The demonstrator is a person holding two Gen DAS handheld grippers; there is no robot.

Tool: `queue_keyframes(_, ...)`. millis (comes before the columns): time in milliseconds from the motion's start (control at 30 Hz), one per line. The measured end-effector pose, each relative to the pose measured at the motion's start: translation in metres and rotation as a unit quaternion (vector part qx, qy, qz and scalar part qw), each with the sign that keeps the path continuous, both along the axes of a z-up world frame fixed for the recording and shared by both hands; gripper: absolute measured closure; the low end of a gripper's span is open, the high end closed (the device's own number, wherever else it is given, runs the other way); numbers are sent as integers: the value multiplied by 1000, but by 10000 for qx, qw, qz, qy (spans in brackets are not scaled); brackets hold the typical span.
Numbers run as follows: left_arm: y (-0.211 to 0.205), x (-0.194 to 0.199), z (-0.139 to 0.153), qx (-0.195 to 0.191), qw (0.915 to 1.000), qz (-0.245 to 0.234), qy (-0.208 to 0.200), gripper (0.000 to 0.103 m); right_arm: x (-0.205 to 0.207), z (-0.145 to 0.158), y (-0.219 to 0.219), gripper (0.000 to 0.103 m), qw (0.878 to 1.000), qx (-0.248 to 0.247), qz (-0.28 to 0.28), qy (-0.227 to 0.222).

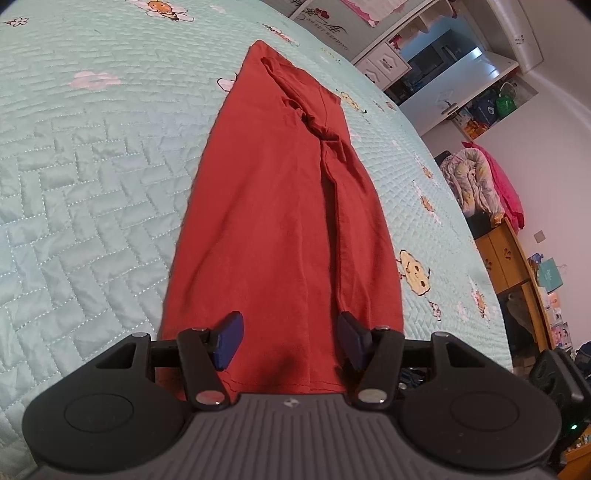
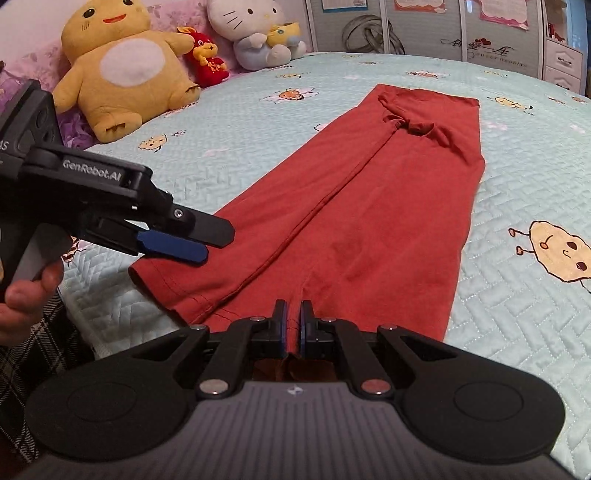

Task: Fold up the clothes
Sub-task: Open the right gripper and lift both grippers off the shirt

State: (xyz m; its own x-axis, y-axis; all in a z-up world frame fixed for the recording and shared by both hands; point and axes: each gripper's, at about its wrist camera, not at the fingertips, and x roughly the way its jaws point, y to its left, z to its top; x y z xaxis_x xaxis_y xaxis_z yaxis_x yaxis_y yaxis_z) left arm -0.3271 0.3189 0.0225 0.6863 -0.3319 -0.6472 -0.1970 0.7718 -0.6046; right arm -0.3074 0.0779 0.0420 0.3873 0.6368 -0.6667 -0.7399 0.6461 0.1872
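Lying lengthwise on the pale green quilted bedspread [image 1: 92, 155] is a rust-red garment [image 1: 280, 206], already folded into a long narrow strip, with its near hem at the edge of the bed closest to the person and its far end reaching toward the middle of the bed. A raised fold line is running down the length of the cloth, and a bunched, wrinkled patch is showing near the far end.

The near hem is being pinched by the right gripper [image 2: 293, 314]: its two blue-padded fingers are being held almost together, with a thin fold of the red cloth caught between them, and more cloth is seen gathered just behind the fingers.

The left gripper [image 1: 291, 339] is being held spread, its blue pads [image 1: 231, 339] standing well apart above the near end of the garment. Nothing is being gripped between them. In the right wrist view the same left gripper [image 2: 207, 243] is seen from the side, hanging over the near left corner of the cloth; whether it is touching the fabric cannot be told. It is being carried by a hand [image 2: 26, 295], beside a plaid sleeve [image 2: 40, 350].

Being propped at the head of the bed are a yellow plush toy [image 2: 125, 70], a small red plush [image 2: 205, 61] and a white cat plush [image 2: 255, 33].
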Motion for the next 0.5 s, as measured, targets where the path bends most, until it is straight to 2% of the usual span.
queue_keyframes(33, -1, 0, -2, 30, 10000, -11, 10, 43, -1, -1, 0, 91, 10000, -6, 29, 51)
queue_keyframes(133, -3, -1, -2, 94, 9999, -40, 9, 43, -3, 7, -8, 52, 9970, 433, 465, 440)
queue_keyframes(200, -3, -1, 0, 110, 9999, -37, 24, 43, -2, 18, -21, 51, 9914, 875, 699, 673)
queue_keyframes(333, -11, -7, 16, 187, 9995, -159, -216, 45, 16, 36, -61, 51, 9902, 1213, 114, 684)
queue_keyframes(367, -16, -9, 22, 192, 9988, -292, -357, 45, 21, 37, -71, 51, 9902, 1214, -105, 685)
queue_keyframes(500, -40, -6, 27, 75, 9952, -919, -342, 45, 32, 23, -100, 51, 9901, 795, -863, 769)
